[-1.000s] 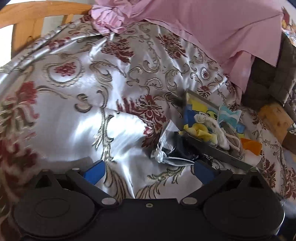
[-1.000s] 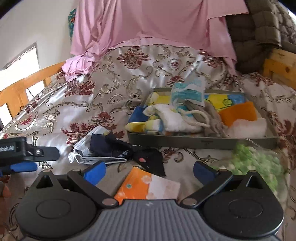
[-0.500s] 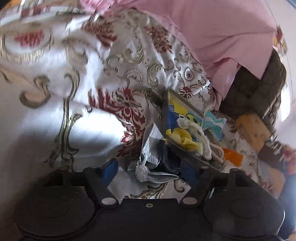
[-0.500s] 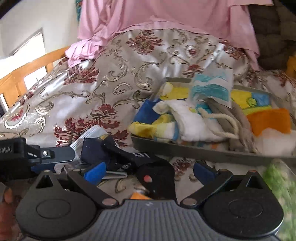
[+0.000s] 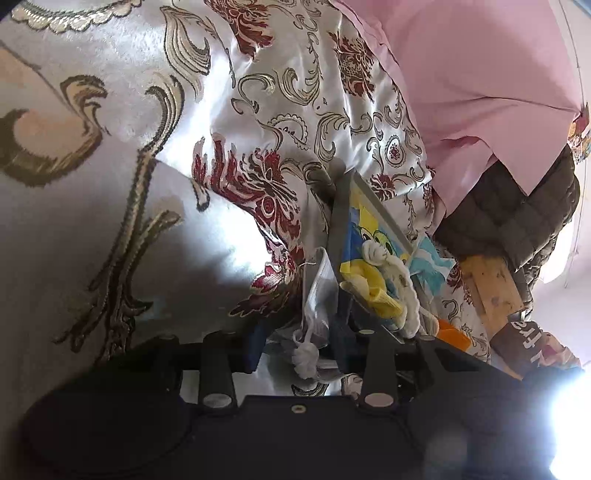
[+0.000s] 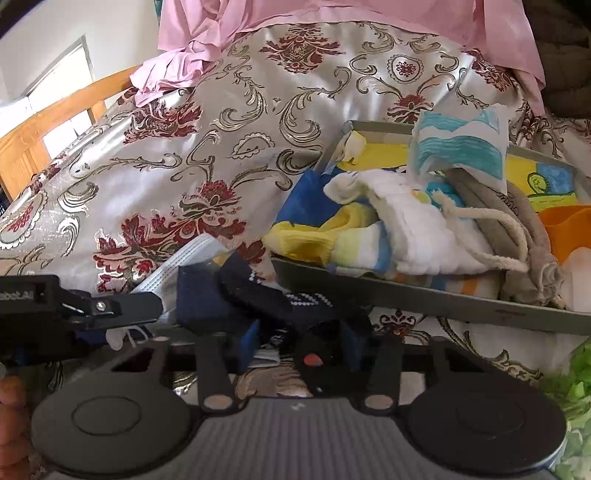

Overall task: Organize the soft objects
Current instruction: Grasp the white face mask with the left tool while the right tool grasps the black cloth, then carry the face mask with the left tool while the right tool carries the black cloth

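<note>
A grey tray (image 6: 436, 297) on the bed holds soft things: a white drawstring pouch (image 6: 413, 229), a yellow and blue cloth (image 6: 314, 236), a grey sock and an orange cloth. In front of it lie a pale face mask (image 6: 184, 262) and a dark navy sock (image 6: 266, 295). My right gripper (image 6: 301, 341) has its jaws close around the dark sock. My left gripper (image 5: 306, 343) has its jaws narrowed around the face mask (image 5: 317, 295) and its knotted white loop (image 5: 306, 360), beside the tray (image 5: 340, 221). The left gripper also shows at the left of the right wrist view (image 6: 92, 306).
A silver floral bedspread (image 6: 221, 129) covers the bed. A pink sheet (image 6: 332, 14) is draped at the back. A wooden bed frame (image 6: 55, 122) runs at the left. A bag of green bits (image 6: 576, 387) lies at the right.
Both grippers moved in on the pile in front of the tray and their jaws closed in. The left gripper tilted and now brackets the mask; the right one brackets the dark sock.
</note>
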`<state>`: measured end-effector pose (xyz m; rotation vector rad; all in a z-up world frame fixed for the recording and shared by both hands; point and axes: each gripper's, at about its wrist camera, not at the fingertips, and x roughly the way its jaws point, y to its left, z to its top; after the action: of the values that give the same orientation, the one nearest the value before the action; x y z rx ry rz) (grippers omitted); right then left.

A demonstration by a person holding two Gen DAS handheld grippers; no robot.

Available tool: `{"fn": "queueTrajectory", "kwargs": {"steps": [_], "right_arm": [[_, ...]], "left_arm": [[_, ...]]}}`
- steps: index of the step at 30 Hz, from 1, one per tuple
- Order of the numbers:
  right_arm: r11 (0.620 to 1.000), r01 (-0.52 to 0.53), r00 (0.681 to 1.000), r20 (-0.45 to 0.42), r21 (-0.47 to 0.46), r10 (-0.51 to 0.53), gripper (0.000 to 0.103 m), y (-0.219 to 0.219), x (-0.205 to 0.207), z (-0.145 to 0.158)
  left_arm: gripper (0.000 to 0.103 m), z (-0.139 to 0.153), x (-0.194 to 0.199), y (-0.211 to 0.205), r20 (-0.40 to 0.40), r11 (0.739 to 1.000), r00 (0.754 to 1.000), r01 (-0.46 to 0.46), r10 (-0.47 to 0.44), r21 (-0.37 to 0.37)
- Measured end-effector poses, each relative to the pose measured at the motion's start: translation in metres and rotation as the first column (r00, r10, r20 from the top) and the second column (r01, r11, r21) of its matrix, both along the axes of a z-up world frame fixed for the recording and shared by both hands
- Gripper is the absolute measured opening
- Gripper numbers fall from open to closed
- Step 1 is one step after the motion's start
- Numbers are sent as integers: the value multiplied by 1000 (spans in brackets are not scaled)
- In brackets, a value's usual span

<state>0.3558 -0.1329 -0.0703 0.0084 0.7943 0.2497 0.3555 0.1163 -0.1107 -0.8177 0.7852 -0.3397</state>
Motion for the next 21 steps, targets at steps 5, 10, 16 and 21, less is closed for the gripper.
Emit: {"fn": "queueTrajectory", "kwargs": {"steps": [5, 10, 16, 21], "right_arm": [[1000, 10, 1000, 6, -3, -10, 16, 0, -5, 1], [999, 26, 997, 70, -29, -24, 5, -3, -16, 8], [998, 48, 991, 127, -34, -43, 5, -12, -28, 24], [996, 83, 993, 91, -13, -82, 5, -25, -26, 24]], "left_arm": [[21, 0, 0, -3, 0, 999, 1000, 21, -21, 49], [12, 12, -4, -10, 29, 992, 998, 43, -47, 122], [11, 32, -15, -20, 61, 963, 997, 23, -41, 269], [11, 52, -27, -22, 83, 905, 997, -33, -3, 424]]}}
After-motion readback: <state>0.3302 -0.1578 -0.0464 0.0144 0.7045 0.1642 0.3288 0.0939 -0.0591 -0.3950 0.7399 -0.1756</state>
